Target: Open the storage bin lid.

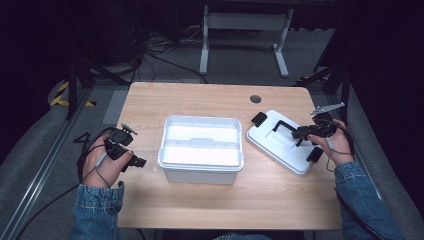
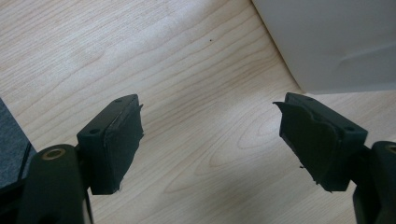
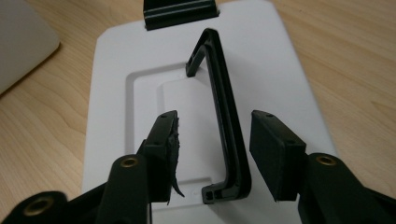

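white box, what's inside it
The white box looks empty in the high view: a divider splits it into two bare compartments. The near wall hides the floor behind it.

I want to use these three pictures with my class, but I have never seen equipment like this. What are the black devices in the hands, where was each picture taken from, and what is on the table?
A person sits at a wooden table with a hand-held two-jaw gripper in each hand. The high view looks down from above; the other two come from cameras riding on the grippers.

An open white box stands mid-table. Its white lid lies flat to the right, with its black handle raised.

The left gripper is open over bare wood beside the box. The right gripper is open too: the handle stands between its jaws, unpinched.
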{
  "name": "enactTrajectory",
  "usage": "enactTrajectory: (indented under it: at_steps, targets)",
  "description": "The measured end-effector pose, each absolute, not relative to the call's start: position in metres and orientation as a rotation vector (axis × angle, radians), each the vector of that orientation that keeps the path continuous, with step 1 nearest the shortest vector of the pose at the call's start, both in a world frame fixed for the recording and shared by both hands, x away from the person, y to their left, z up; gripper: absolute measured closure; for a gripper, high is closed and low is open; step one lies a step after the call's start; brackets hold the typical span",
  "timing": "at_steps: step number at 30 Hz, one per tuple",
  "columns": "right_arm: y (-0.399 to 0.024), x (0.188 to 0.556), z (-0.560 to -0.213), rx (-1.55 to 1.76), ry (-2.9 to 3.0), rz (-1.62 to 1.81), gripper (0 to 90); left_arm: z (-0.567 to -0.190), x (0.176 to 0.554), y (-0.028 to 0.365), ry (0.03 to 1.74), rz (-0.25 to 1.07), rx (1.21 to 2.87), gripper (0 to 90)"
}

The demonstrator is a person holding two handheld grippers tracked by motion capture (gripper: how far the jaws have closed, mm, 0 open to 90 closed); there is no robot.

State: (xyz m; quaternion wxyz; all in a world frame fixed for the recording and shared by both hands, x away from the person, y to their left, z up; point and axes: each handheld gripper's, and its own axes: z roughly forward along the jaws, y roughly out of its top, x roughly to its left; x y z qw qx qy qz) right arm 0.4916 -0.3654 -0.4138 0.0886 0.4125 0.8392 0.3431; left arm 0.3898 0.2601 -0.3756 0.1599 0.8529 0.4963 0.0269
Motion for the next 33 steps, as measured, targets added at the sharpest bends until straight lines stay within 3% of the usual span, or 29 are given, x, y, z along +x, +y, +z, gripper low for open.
enactTrajectory:
  at_steps: [16,33]
  targets:
    - [-0.340,0.447,-0.371,1.090,2.532,1.156,51.0,-0.377,0.379,0.263,1.453,0.130,2.397,22.2]
    - [-0.301,0.404,-0.368,0.959,2.585,1.228,49.9,-0.373,0.373,0.265,1.457,0.083,2.394,21.7]
